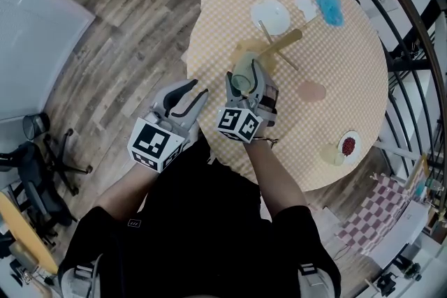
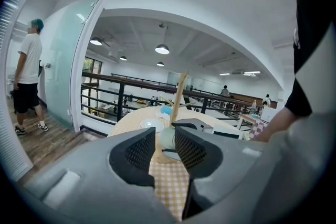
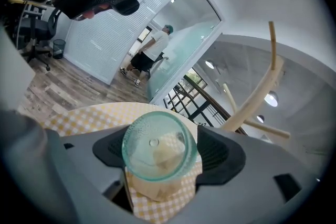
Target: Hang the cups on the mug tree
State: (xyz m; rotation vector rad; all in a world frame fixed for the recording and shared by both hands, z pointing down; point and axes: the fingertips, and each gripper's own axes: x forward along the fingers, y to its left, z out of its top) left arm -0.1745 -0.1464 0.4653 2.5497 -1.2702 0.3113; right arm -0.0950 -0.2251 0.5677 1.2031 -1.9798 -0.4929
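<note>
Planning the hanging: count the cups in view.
1 for certain: the green glass cup, held by the right gripper near the mug tree. A white piece, a blue one and a pink one on the table may be cups; too small to tell.

Round table under a yellow checked cloth (image 1: pixel 349 66). White plate (image 1: pixel 269 15) at 12 o'clock, pink disc (image 1: pixel 311 90) near the centre, small dish with red contents (image 1: pixel 348 145) at 5 o'clock. Black office chair (image 1: pixel 42 150) on the wooden floor (image 1: pixel 119 31), 8 o'clock.

Wood plank floor (image 1: pixel 126 31), black railing (image 2: pixel 121 105), office chair (image 1: pixel 35 164)
</note>
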